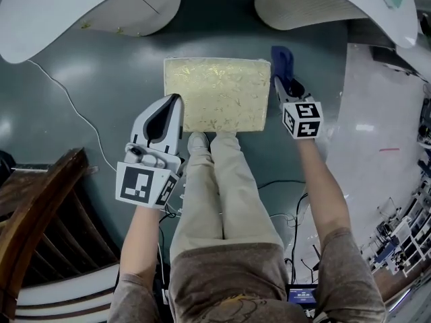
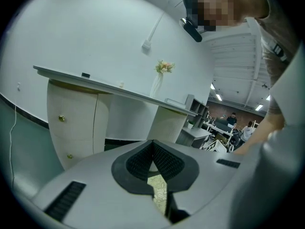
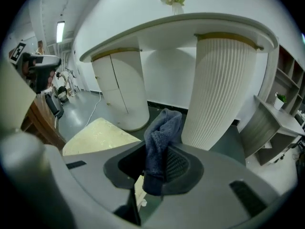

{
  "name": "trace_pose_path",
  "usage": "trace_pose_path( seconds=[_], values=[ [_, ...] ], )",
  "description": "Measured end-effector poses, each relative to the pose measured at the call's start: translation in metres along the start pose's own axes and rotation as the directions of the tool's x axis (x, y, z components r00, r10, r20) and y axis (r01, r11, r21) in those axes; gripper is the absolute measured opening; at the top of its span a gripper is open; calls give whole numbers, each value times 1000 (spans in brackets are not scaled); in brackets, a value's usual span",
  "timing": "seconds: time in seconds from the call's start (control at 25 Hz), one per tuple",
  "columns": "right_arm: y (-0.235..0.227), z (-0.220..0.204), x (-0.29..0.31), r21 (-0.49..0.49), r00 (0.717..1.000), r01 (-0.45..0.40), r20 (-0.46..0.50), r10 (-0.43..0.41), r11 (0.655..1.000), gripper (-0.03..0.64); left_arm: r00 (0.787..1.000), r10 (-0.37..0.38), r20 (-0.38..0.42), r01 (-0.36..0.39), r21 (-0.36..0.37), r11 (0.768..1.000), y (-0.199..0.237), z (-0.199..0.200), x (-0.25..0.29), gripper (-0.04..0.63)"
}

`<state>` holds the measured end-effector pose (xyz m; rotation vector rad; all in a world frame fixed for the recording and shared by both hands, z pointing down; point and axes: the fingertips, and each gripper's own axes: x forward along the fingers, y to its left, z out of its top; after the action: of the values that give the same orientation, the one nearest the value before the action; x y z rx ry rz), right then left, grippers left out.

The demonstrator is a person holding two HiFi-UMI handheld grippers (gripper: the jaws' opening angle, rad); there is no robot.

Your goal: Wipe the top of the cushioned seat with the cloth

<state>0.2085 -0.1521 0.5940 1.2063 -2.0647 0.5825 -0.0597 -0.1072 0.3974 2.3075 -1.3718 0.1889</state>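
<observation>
Cloth [image 1: 282,60], dark blue, sits pinched in the right gripper's [image 1: 283,83] jaws beside the right edge of the cushioned seat [image 1: 217,94], mid-frame. The left gripper's [image 1: 176,101] jaws are closed and empty at its left edge.

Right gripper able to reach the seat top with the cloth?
Likely yes: right gripper holds the cloth beside the right edge of the seat, nothing between; left gripper sits at the opposite edge.
</observation>
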Motion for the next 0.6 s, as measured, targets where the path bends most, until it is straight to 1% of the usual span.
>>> trace_pose_path(
  seconds=[0.12, 0.32, 0.44, 0.6],
  values=[
    [-5, -19, 19, -11, 997, -5, -72, 5, 1000, 95, 1000, 16, -8, -16, -3, 1000, 5, -3, -2, 15],
    [-11, -48, 40, -10, 984, -10, -181, 8, 1000, 95, 999, 35, -13, -35, -7, 999, 9, -6, -3, 15],
    [-9, -54, 47, 3, 977, -24, -213, 25, 1000, 95, 999, 42, -13, -42, -9, 999, 9, -5, -3, 15],
    [1, -55, 53, -12, 970, -57, -237, 53, 998, 95, 999, 45, -12, -45, -12, 999, 9, -5, -2, 15]
  ],
)
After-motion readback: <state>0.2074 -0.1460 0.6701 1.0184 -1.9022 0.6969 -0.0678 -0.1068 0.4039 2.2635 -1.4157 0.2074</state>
